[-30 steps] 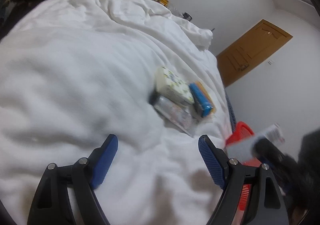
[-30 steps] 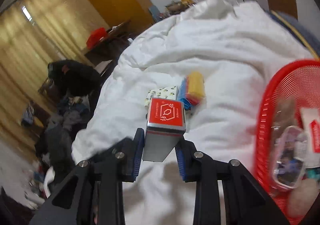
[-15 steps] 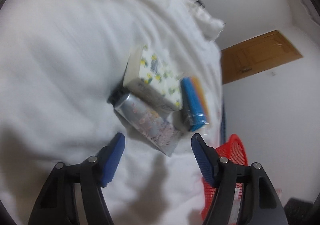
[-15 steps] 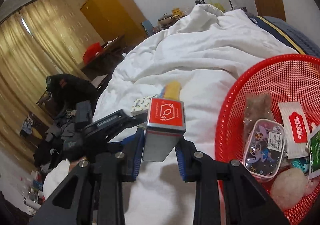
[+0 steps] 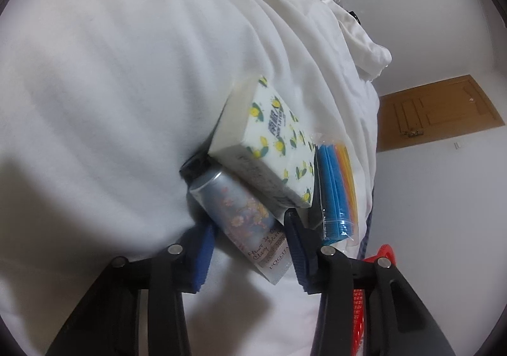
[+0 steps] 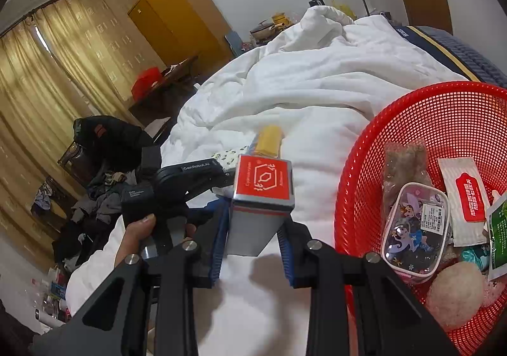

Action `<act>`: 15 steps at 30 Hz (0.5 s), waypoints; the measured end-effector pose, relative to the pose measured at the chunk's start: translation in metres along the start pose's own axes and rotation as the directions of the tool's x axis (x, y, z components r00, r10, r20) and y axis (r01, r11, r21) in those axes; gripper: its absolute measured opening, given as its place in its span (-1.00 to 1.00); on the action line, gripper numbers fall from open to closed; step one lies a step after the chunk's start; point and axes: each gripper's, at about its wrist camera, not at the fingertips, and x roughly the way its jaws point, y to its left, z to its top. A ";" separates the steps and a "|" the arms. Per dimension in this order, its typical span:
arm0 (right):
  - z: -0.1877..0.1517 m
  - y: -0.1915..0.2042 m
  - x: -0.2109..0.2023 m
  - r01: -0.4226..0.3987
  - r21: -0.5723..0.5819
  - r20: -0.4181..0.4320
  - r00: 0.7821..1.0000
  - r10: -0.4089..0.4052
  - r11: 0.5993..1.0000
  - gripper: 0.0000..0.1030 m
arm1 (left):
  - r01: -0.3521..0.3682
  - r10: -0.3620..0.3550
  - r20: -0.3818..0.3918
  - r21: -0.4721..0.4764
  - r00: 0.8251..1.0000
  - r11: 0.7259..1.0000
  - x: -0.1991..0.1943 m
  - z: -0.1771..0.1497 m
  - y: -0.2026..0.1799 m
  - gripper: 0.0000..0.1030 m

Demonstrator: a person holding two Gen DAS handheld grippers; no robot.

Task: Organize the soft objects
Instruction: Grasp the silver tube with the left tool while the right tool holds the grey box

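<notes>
White bed (image 5: 111, 86): leftover pile near red basket (image 6: 443, 109). Left tool (image 5: 250, 248), wide a second ago and well short of pile, now straddles silver tube (image 5: 234, 207), jaws closing, not yet pressing. Right tool (image 6: 253, 245) clamped on red-topped box (image 6: 263, 185) beside basket. Pickup likely imminent.

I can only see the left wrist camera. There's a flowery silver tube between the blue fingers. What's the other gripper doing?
Observer: The right gripper is shut on a silver box with a red top.
Child: Where does stuff go?
Observer: A red basket sits on the bed beside it, much bigger than the sliver you see.
Child: Is it empty?
Observer: No. A cartoon pouch and a white packet with a red label lie inside.
</notes>
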 end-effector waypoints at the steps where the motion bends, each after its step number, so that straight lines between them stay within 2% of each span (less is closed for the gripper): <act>1: 0.000 0.001 0.000 0.003 -0.003 0.001 1.000 -0.003 1.000 -0.43 | 0.007 -0.007 0.001 -0.002 1.000 1.000 -0.001 -0.001 0.002 -0.27; 4: 0.000 0.001 0.000 0.003 -0.005 0.001 1.000 -0.003 1.000 -0.43 | 0.030 -0.030 -0.010 -0.004 0.999 1.000 -0.008 -0.003 0.011 -0.50; 7: 0.000 0.001 0.000 0.004 -0.005 0.001 1.000 -0.004 1.000 -0.43 | 0.047 -0.047 -0.003 0.026 0.999 0.999 -0.015 -0.004 0.014 -0.64; 15: 0.001 -0.002 0.001 0.003 0.000 -0.012 1.000 -0.003 1.000 -0.43 | 0.090 -0.092 0.028 0.067 0.995 0.994 -0.047 -0.007 0.029 -0.70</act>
